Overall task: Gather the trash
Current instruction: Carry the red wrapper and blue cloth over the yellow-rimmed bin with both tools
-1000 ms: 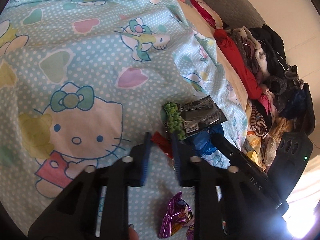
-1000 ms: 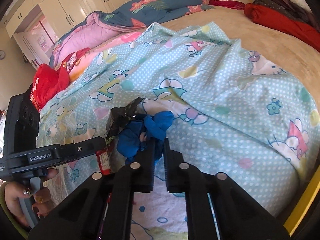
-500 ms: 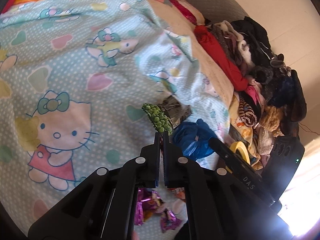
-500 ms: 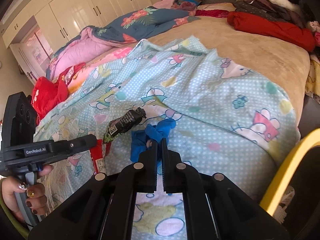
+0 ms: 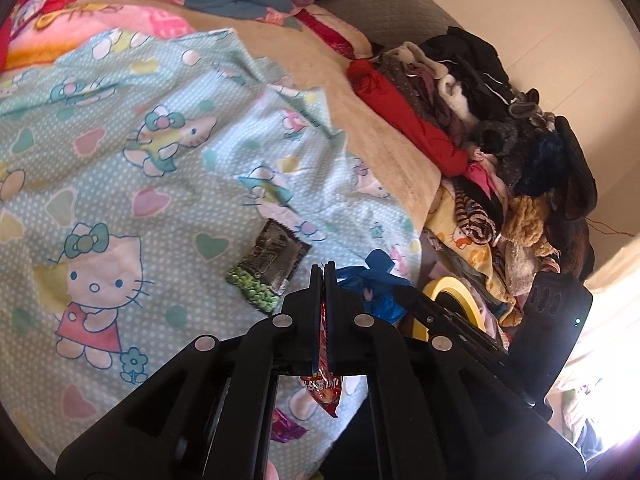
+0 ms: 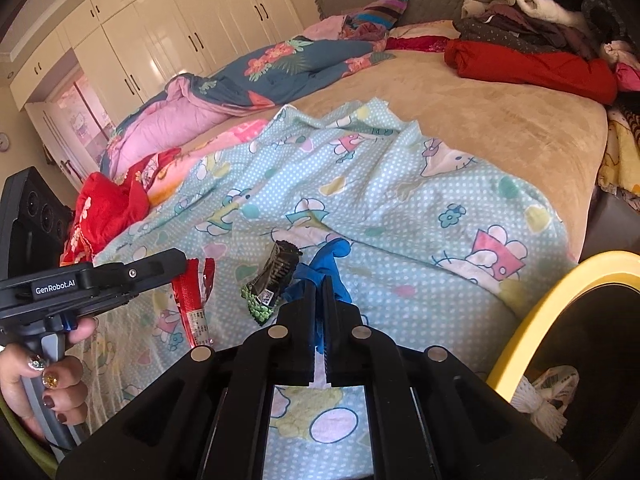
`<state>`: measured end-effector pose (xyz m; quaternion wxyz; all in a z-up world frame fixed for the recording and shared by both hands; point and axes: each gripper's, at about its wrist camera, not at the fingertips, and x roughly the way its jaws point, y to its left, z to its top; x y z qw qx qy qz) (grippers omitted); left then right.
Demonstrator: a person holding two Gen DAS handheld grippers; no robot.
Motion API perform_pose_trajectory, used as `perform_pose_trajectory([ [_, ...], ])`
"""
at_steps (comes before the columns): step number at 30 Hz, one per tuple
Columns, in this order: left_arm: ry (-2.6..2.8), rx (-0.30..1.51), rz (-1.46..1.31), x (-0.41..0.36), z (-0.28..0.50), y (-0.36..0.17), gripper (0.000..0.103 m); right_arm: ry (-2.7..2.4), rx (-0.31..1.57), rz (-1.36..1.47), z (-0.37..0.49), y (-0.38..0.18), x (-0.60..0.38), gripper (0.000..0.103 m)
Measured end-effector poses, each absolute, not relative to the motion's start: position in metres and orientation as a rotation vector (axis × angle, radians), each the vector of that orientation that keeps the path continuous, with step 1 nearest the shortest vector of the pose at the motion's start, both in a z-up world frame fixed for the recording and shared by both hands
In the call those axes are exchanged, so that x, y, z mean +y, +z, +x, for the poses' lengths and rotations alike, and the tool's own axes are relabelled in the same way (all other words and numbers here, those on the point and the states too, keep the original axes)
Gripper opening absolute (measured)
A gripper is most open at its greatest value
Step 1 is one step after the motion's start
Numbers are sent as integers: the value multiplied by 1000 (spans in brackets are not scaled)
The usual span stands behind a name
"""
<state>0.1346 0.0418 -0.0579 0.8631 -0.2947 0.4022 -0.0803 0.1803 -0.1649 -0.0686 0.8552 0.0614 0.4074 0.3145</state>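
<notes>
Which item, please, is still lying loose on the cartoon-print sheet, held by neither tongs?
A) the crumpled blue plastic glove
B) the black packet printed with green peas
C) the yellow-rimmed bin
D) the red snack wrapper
B: the black packet printed with green peas lies free on the sheet.

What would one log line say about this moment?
left gripper: shut on red wrapper | right gripper: shut on blue glove | pea snack packet: on bedsheet | bin rim: yellow, right
</notes>
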Motion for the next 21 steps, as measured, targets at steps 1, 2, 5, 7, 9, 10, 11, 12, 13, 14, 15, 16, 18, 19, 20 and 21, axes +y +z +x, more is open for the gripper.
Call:
perform_pose_trajectory([
  [1,-172,836,-610,40,134,-55,0,663,851,133,179,-66,-167,3],
  [2,-172,831,-605,37,134,-52,0,663,846,134,178,-64,-168,3],
  [5,-183,821,-596,31,133,-46,0,663,828,139,175,-57,-174,3],
  [7,-189,814,-585,26,133,-42,0,660,813,143,173,-52,-178,3],
  [9,-193,808,-581,22,134,-38,0,657,803,148,172,-49,-182,3],
  [10,-197,804,-578,20,134,-36,0,653,795,153,171,-46,-185,3],
  [11,-199,801,-574,17,135,-34,0,650,791,156,171,-45,-187,3],
  [12,-202,797,-571,14,135,-33,0,647,787,160,170,-44,-190,3],
  [13,-207,794,-567,11,136,-30,0,643,782,167,169,-42,-195,3],
  [14,-212,791,-562,7,136,-28,0,639,778,172,168,-41,-199,3],
  [15,-218,788,-557,4,137,-26,0,634,774,176,167,-40,-202,3],
  [16,-225,786,-550,0,138,-25,0,628,770,183,166,-39,-206,3],
  [18,-236,784,-539,-7,138,-22,0,619,764,193,166,-37,-213,3],
  [19,-243,783,-534,-11,139,-20,0,612,761,200,165,-37,-217,3],
  [20,-249,783,-528,-15,139,-19,0,608,758,206,165,-36,-221,3],
  [21,-254,782,-522,-19,139,-18,0,603,755,211,163,-35,-225,3],
])
